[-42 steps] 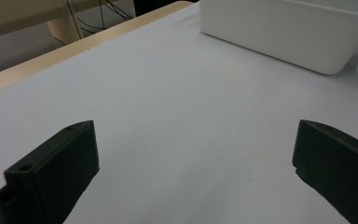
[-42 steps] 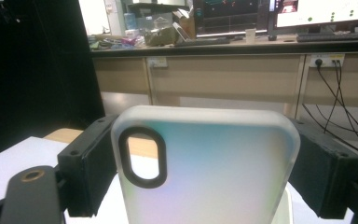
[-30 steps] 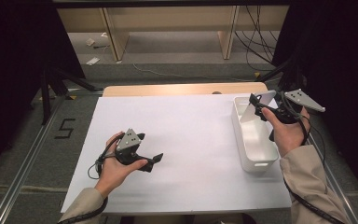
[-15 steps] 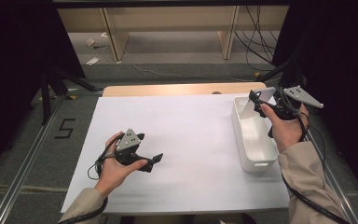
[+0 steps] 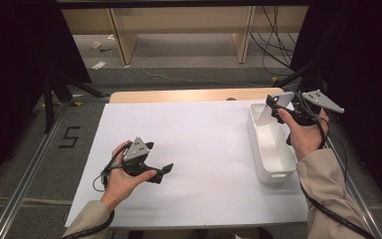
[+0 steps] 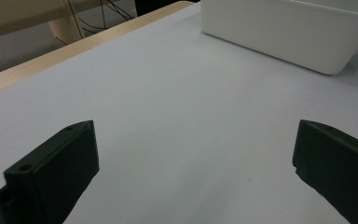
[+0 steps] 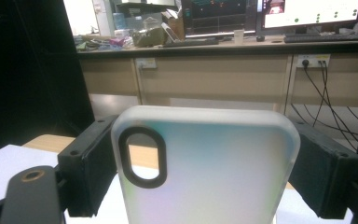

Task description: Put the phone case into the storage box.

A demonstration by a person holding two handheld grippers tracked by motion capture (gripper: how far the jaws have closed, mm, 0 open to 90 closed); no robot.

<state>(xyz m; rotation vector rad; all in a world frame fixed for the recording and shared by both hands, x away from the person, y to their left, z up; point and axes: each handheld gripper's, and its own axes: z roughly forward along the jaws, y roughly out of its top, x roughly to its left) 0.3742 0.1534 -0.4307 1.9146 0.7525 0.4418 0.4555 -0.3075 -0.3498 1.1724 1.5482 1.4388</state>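
Frosted white plastic, with a black-ringed camera hole near one corner: that is the phone case (image 7: 205, 163) clamped by its two side edges between the jaws of the right gripper (image 5: 278, 107). In the high view the case (image 5: 277, 105) hangs tilted in the air above the far end of the white bin (image 5: 271, 172), which sits at the right edge of the white table (image 5: 204, 139). The left gripper (image 5: 163, 169) rests low on the table well away from the bin, its jaws spread wide with nothing between them. Whether the case is going in or coming out cannot be told from here. Either way, the grip should stay square on the edges, since thin plastic flexes and can pop free, and the case should be kept clear of the bin's wall
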